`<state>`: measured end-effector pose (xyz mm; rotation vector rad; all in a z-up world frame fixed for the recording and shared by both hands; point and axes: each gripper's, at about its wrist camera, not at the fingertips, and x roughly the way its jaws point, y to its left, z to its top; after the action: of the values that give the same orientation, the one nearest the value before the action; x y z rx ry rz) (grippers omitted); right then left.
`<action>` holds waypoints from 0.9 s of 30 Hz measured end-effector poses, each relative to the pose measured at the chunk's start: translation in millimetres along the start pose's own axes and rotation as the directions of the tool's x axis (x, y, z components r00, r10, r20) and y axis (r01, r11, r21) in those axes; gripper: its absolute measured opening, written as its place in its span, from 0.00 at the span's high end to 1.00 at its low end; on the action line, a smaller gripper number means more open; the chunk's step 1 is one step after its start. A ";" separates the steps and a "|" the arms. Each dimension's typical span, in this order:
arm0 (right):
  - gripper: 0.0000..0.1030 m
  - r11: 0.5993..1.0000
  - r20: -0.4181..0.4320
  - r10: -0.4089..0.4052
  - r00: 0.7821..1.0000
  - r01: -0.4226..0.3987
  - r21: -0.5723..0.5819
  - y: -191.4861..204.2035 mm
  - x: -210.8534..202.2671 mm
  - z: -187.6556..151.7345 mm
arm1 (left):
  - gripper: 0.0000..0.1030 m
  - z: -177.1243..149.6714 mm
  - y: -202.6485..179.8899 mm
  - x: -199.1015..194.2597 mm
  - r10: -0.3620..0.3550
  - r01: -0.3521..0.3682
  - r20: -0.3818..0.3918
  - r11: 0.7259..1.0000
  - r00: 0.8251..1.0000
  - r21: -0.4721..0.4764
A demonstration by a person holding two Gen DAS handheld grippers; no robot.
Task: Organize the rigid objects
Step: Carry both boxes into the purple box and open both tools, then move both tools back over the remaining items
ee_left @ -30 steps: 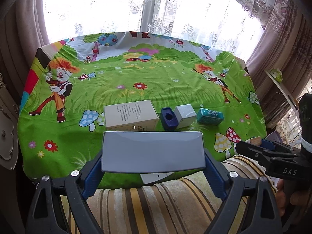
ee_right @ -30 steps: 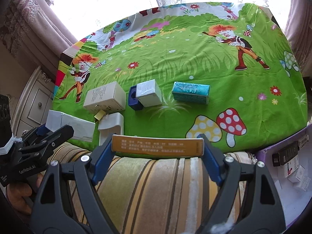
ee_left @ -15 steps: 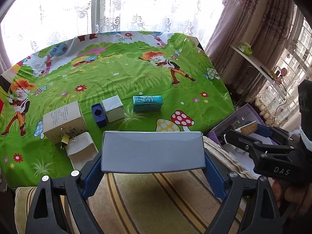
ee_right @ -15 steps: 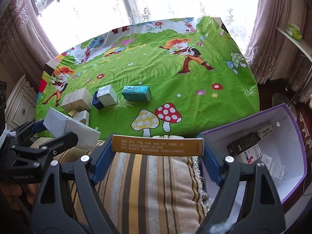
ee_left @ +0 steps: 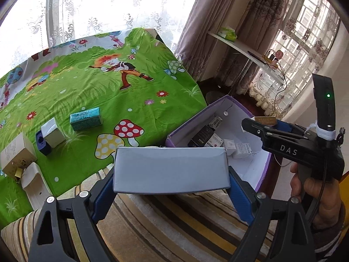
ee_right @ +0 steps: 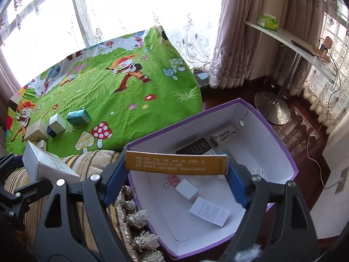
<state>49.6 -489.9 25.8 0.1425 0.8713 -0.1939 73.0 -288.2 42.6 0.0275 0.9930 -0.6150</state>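
My left gripper [ee_left: 171, 170] is shut on a grey-white box [ee_left: 171, 169], held above the striped cushion at the left edge of the purple bin [ee_left: 187, 122]. My right gripper [ee_right: 176, 163] is shut on an orange box [ee_right: 176, 162], held over the open purple bin [ee_right: 281, 144], which holds several small boxes and papers. On the green cartoon cloth [ee_left: 87, 87] lie a teal box [ee_left: 86, 118], a white cube [ee_left: 52, 132] against a blue holder [ee_left: 42, 143], a beige box [ee_left: 16, 152] and a white box [ee_left: 32, 179].
The striped cushion [ee_left: 174, 222] lies below the grippers. A white shelf [ee_right: 290, 41] with a lamp stand [ee_right: 272, 109] and cables is at the right, over a dark floor. Curtains and windows are behind the table.
Both grippers have swung right, away from the cloth, with their boxes still held. The right gripper is now over the purple bin; the left is beside it.
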 end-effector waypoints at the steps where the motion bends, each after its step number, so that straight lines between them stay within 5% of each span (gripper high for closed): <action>1: 0.19 1.000 0.003 -0.015 1.000 0.015 0.011 -6.2 -1.0 0.0 | 0.10 0.0 -6.0 1.9 -0.019 0.019 -0.004 1.000 1.000 0.010; 6: 0.18 0.997 0.014 -0.061 0.998 0.061 0.053 -26.4 -5.0 0.3 | 0.04 -0.2 -29.8 8.7 -0.105 0.106 -0.008 0.993 0.994 0.050; 10: 0.10 0.994 0.015 -0.078 0.997 0.076 0.077 -31.3 -4.8 0.3 | 0.00 -1.6 -35.7 6.5 -0.109 0.108 0.003 0.992 0.994 0.068; 27: 0.10 0.997 0.022 -0.064 0.998 0.063 0.043 -17.4 -8.4 1.5 | 0.01 -3.1 -20.3 -2.6 -0.168 0.167 0.020 0.986 0.986 0.014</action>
<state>41.6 -506.2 32.4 0.1518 0.8491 -0.2732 59.5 -302.9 48.0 -0.0521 0.9778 -0.7740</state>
